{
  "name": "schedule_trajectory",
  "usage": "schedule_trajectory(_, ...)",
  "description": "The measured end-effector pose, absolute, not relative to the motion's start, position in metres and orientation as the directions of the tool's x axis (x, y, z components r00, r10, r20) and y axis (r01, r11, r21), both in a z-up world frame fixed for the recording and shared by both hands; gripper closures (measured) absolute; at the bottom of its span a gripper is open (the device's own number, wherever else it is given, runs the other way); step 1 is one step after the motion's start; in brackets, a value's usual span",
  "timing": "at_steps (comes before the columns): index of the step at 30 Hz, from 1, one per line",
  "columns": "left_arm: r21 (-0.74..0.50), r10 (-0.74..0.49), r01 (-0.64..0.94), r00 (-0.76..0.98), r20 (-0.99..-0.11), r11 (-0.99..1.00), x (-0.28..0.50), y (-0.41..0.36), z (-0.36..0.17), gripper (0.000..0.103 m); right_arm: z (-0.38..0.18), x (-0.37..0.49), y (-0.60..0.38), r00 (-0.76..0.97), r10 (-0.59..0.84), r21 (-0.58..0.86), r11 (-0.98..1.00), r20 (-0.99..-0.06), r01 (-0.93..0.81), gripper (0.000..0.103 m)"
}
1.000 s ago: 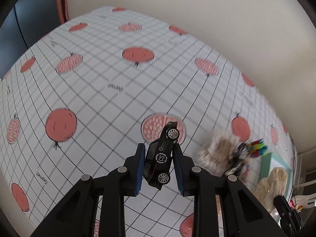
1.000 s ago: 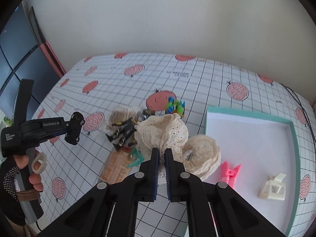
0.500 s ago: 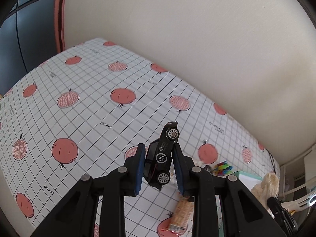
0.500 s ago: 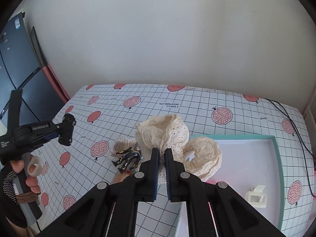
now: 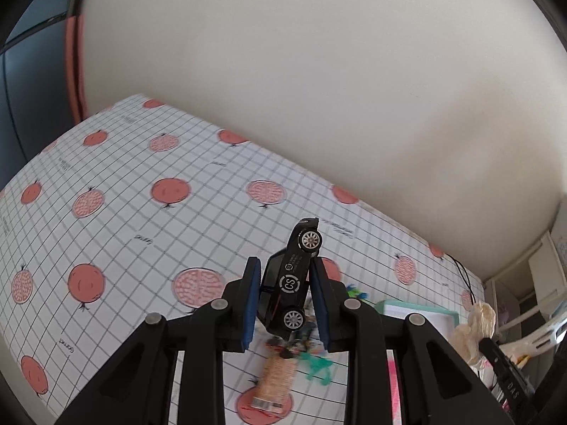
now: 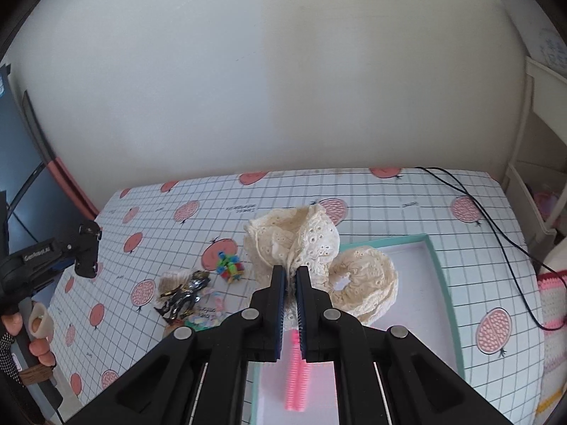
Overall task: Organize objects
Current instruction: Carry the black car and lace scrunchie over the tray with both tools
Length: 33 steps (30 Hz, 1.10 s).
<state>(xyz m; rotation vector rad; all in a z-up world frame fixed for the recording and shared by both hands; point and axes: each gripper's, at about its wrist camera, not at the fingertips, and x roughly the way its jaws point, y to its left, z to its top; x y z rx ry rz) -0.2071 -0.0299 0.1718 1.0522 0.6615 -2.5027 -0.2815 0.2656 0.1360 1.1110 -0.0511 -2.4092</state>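
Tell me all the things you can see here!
Toy car: one, black, held off the table in the left gripper.
Lace cloth: one, cream, pinched in the right gripper above the tray.
Tray: one, teal rim, white inside, right side of the table.
Clip: one, pink, in the tray.
Block toy: one, many colours, on the table.
Shiny figure: one, black and silver, on the table.
Tablecloth: one, white grid with red fruit.
Cable: one, black, across the table.
Left gripper: black, shut.
Right gripper: black, shut.
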Motion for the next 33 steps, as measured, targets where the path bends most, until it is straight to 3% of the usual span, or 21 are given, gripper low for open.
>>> schedule_trajectory(13,-0.250,-0.020,0.287,-0.692,-0.721,-0.925,-0.251,0.076,0.177,0.074,0.139,-0.295,0.331,-0.624,-0.386,0.256,-0.922,-0.679,0.292,0.096)
schedule_trajectory(22,-0.230,0.081,0.136,-0.671,-0.737,-0.964,-0.282,0.141,0.146,0.074,0.114,-0.310,0.344,-0.618,-0.343,0.240,-0.939,-0.708,0.246,0.096)
schedule_trajectory(33,-0.194,0.109,0.072,-0.617,-0.779,-0.978,-0.306,0.171,0.088,0.074,0.082,-0.329,0.327,-0.590,-0.284,0.150,-0.952,-0.756,0.265,0.096)
